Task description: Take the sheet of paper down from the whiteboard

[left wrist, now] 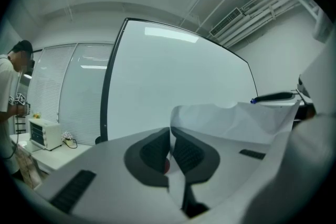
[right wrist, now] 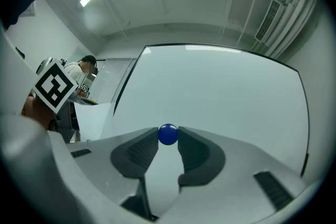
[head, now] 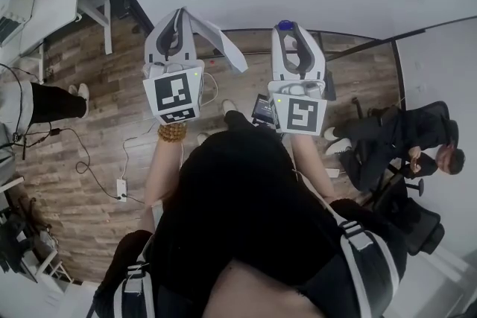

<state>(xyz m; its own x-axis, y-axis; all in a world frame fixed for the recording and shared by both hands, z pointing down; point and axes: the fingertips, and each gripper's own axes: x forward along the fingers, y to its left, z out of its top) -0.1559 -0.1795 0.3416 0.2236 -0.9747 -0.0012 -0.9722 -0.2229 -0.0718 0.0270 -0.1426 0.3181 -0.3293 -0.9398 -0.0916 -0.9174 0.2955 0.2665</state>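
While the left gripper [left wrist: 169, 150] pinches the sheet's [left wrist: 231, 120] edge clear of the whiteboard [left wrist: 173, 76], the right gripper [right wrist: 167, 136] clasps a blue ball [right wrist: 168, 134].

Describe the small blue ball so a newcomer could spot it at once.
Face the large white whiteboard. In front of it, the right gripper pinches a small glossy blue ball between its dark jaw tips. It is the only blue, round thing.

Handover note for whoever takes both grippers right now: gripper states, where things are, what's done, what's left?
Left gripper: shut on the white sheet of paper, held clear of the large whiteboard.
Right gripper: shut on a small blue ball, probably the magnet, at its jaw tips.
Done: the paper is off the board.
Left: likely just to set the paper and ball down.
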